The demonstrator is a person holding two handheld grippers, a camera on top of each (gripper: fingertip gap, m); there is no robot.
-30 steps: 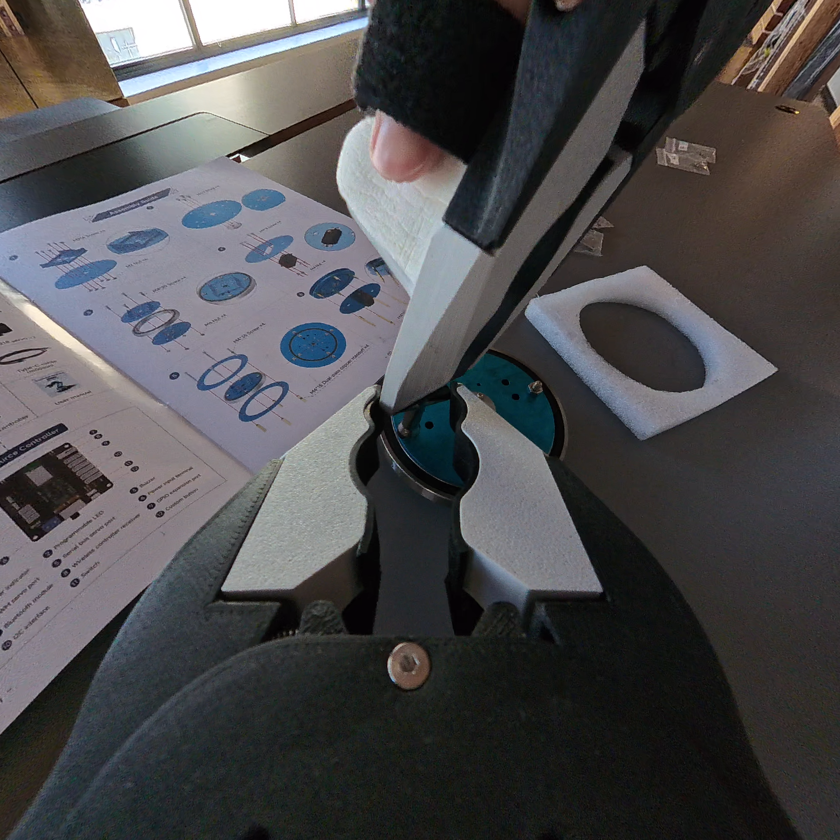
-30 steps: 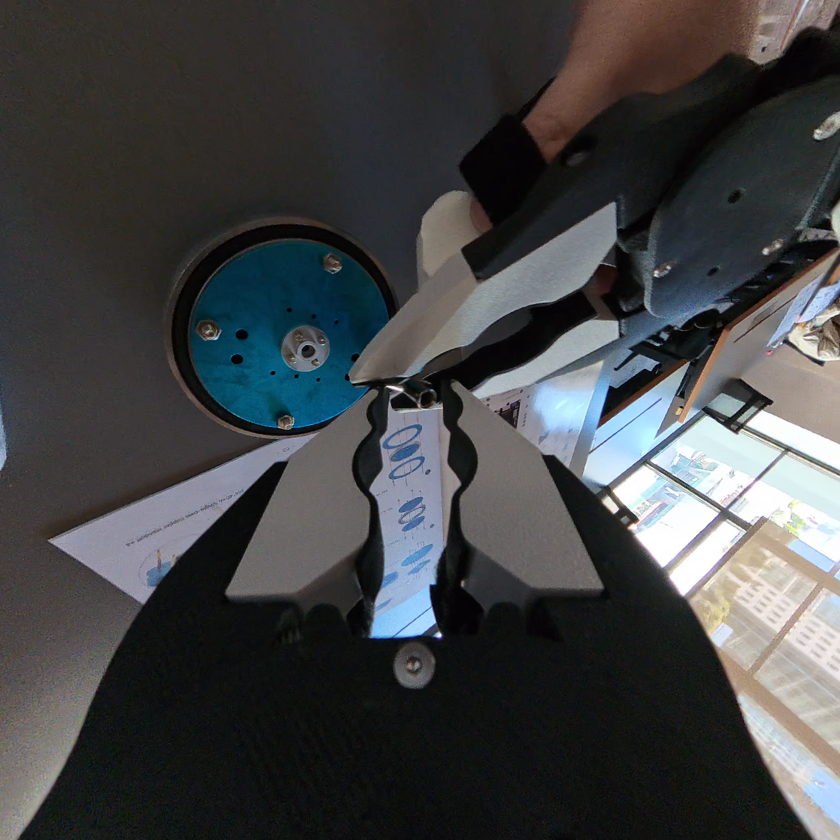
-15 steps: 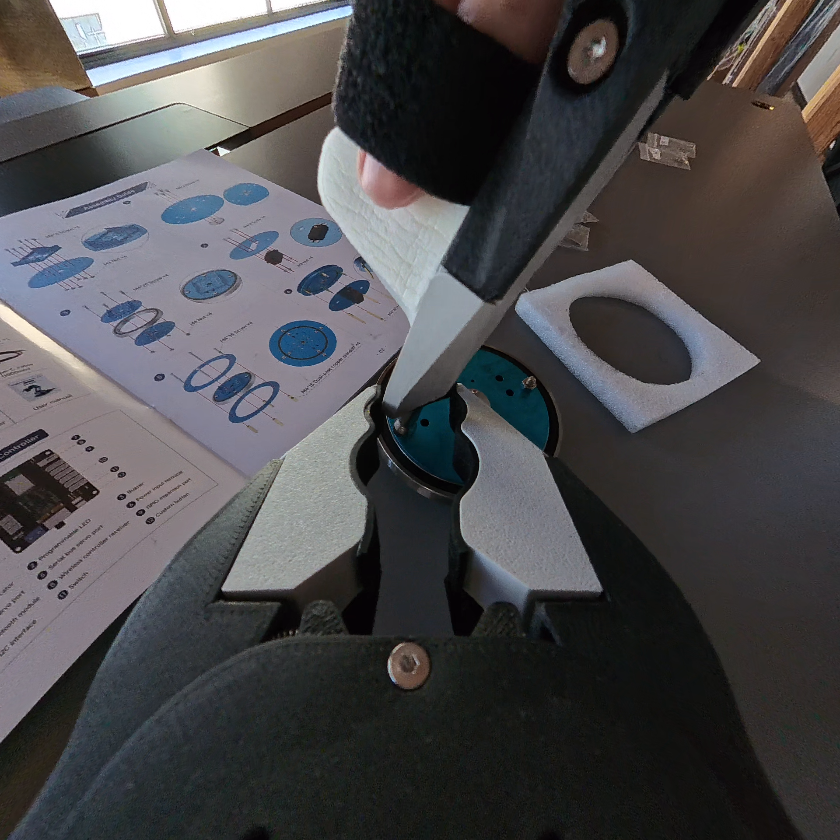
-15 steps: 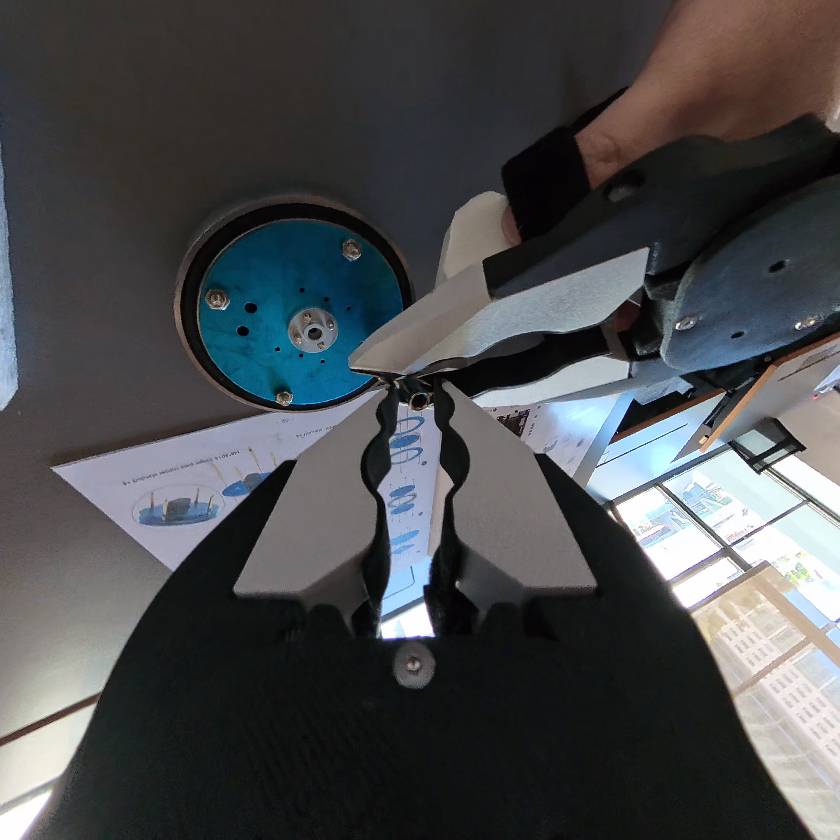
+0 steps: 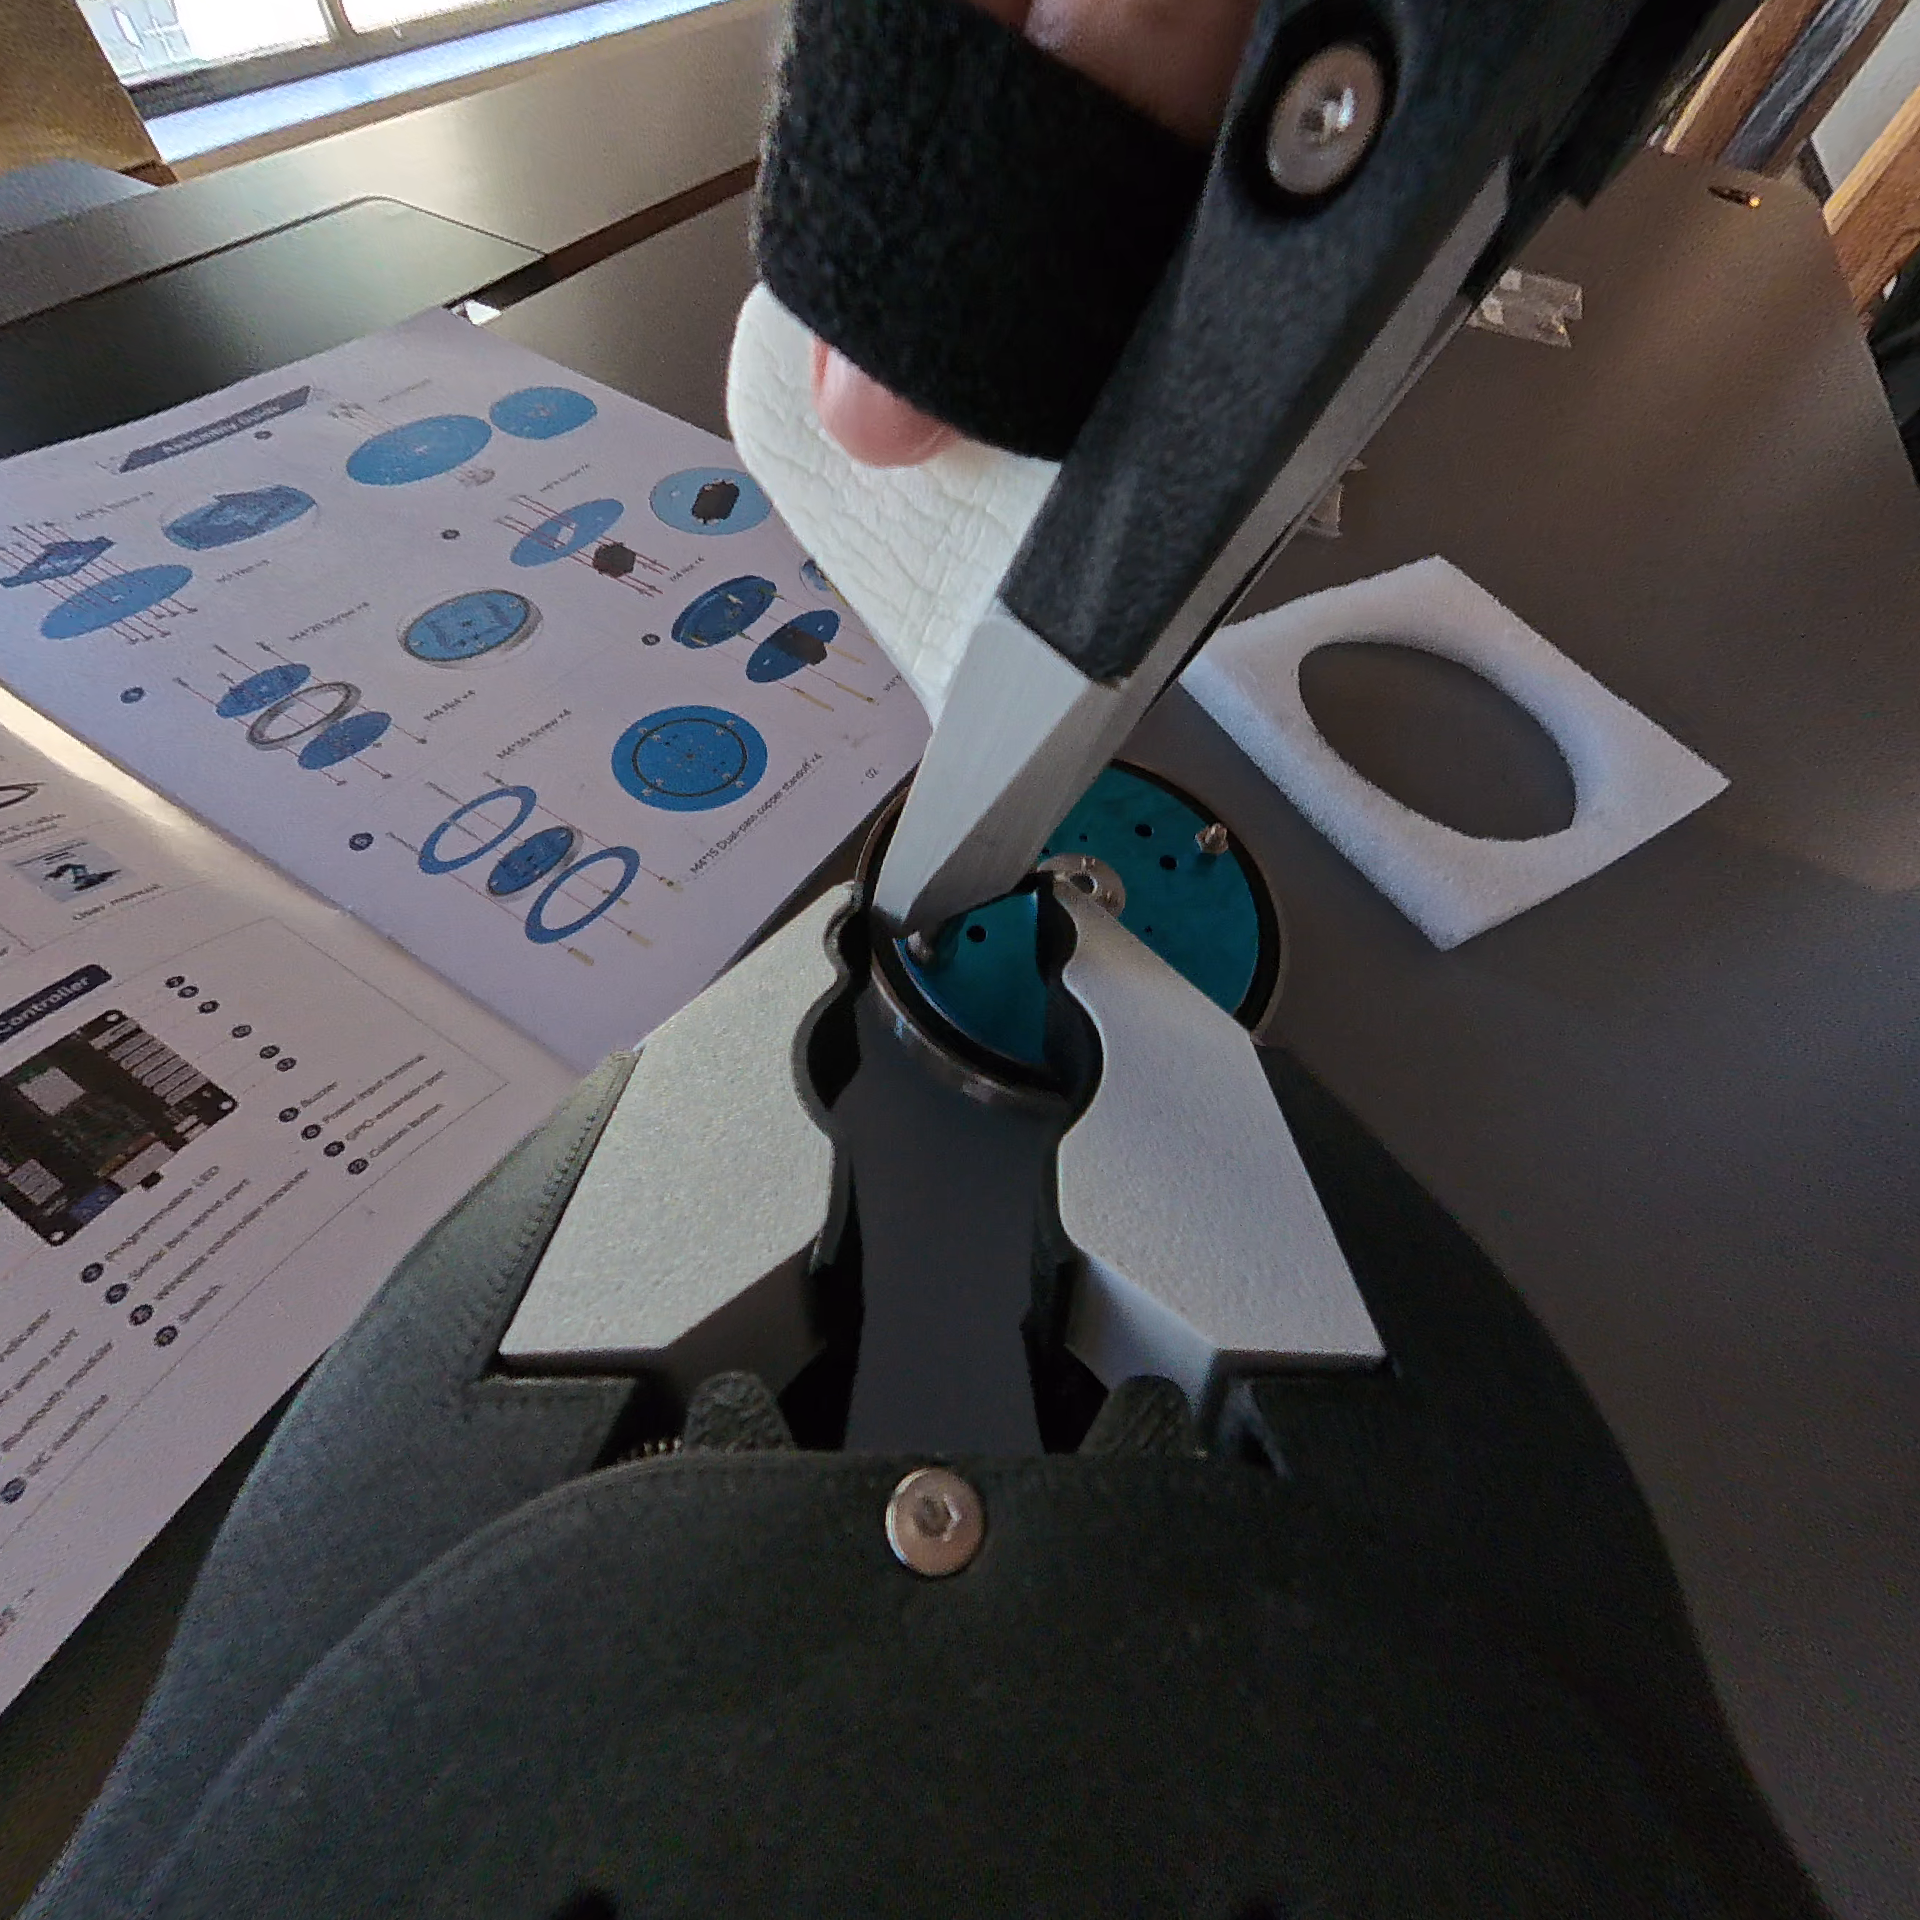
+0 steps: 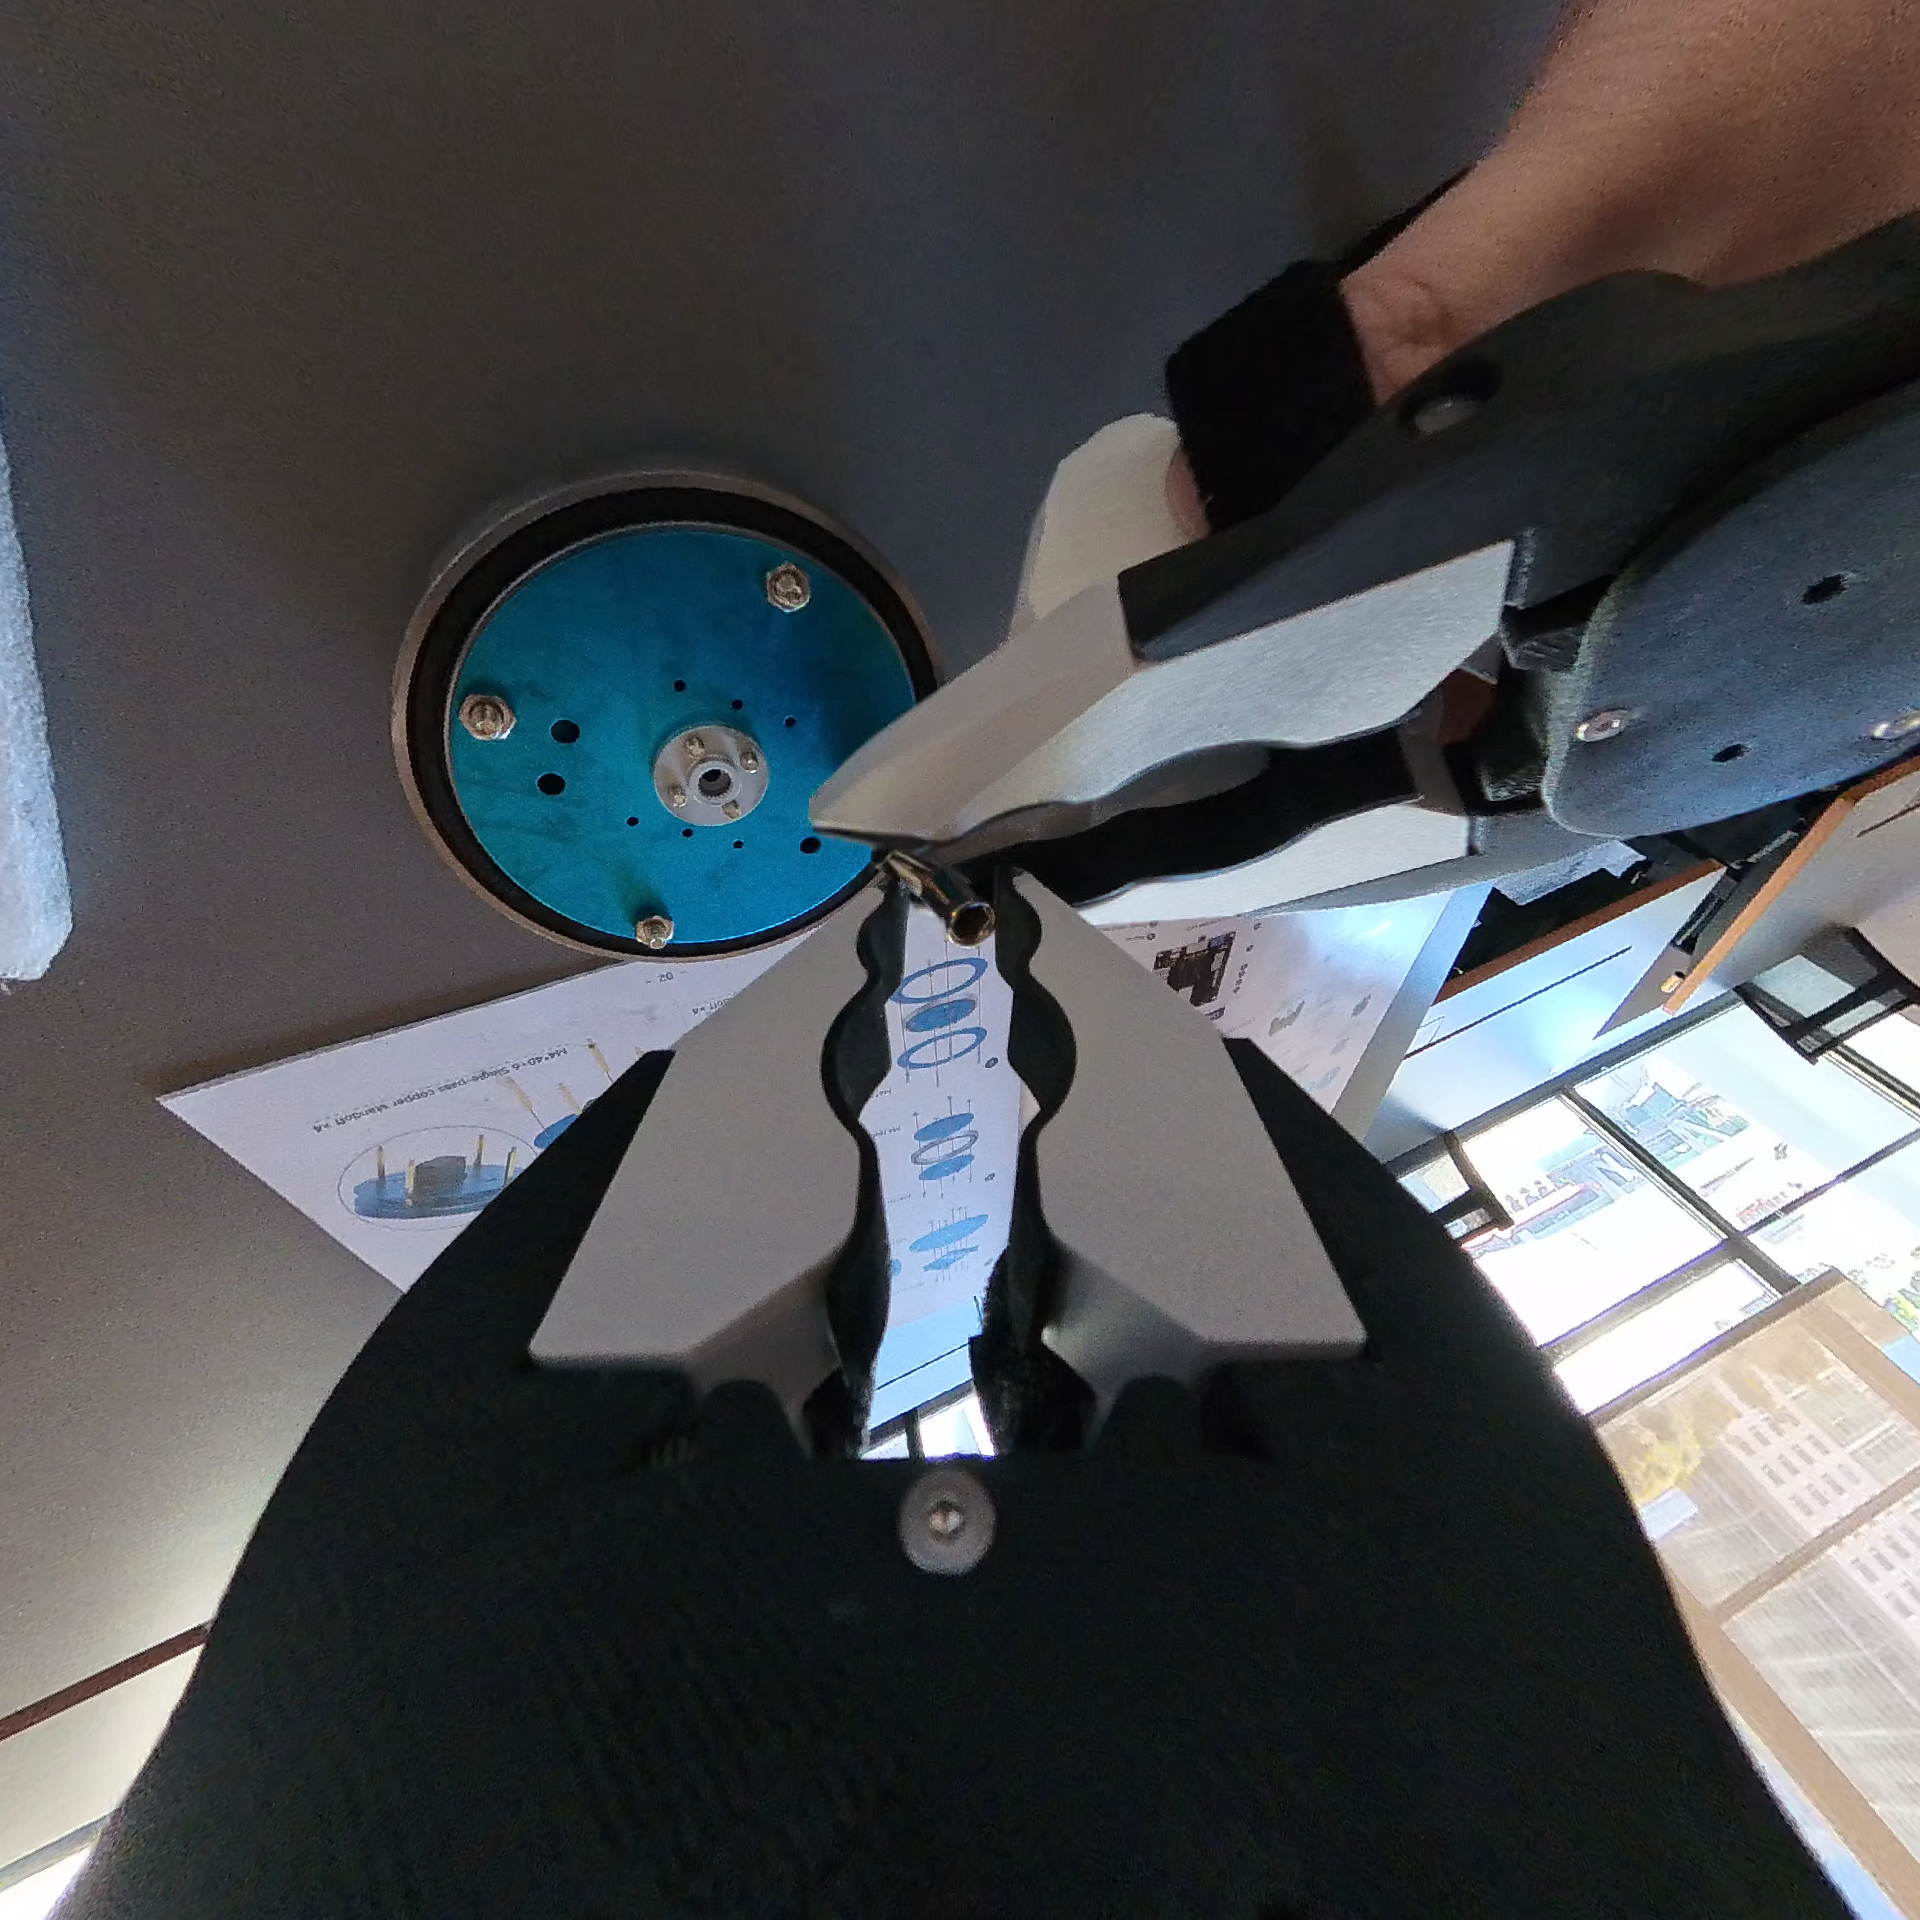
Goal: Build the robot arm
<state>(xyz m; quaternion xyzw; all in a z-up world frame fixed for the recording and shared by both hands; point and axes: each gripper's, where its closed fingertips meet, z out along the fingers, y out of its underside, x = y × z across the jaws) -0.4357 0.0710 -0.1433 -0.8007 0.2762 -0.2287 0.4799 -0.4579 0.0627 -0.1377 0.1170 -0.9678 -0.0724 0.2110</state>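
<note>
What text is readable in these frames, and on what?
Printed sheet with blue diagrams, left of the blue disc: a title and small captions, partly legible; I don't quote writing.
Printed sheet with a circuit-board photo, nearest on the left: a heading and a listed legend; not quoted either.
Blue disc, white foam frame, grey table: no writing visible.
Small clear bags at the far edge: too small to tell.

Blue disc (image 6: 644, 665) flat (steel-ringed), small standoff (image 6: 961, 904) tilted

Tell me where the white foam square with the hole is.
The foam square lies flat on the dark table in the left wrist view, right of the blue disc, apart from it.
</note>
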